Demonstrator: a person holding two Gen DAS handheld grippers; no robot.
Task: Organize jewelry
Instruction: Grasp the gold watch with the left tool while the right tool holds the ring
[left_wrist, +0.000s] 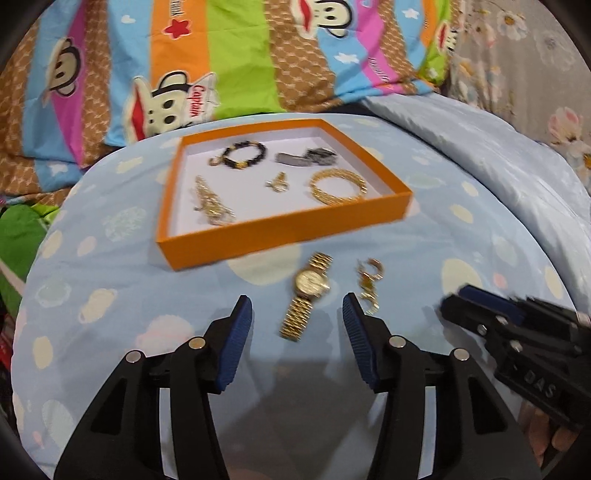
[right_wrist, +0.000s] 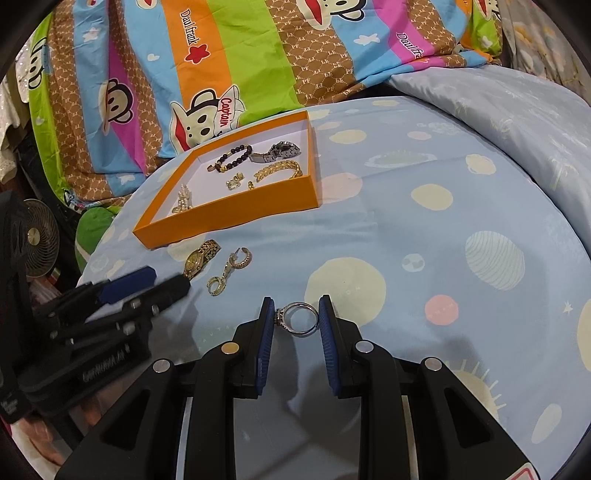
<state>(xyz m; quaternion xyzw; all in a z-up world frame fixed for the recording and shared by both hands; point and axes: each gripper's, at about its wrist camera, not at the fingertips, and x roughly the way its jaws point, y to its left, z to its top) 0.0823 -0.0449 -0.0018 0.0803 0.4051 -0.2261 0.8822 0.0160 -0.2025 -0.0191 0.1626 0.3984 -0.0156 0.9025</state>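
a: what's under you, biggest thing first?

b: a bed with a pale blue sheet printed with planets, and behind it a striped cartoon-monkey quilt. on the sheet sits an orange tray with a white floor.

a: and inside it?

b: a dark beaded bracelet at the far left, a silver watch beside it, a gold bangle in front of that, a small gold piece in the middle, and a gold chain cluster at the near left.

a: anything outside?

b: a gold watch lies on the sheet just in front of the tray, with gold hoop earrings right beside it.

a: your left gripper?

b: my left gripper hangs over the gold watch with jaws partly wide, either side of the band; whether the pads touch it i cannot tell.

a: and the right?

b: my right gripper has narrow jaws pinching a silver ring with a stone setting, both pads against it, just over the sheet, well apart from the tray.
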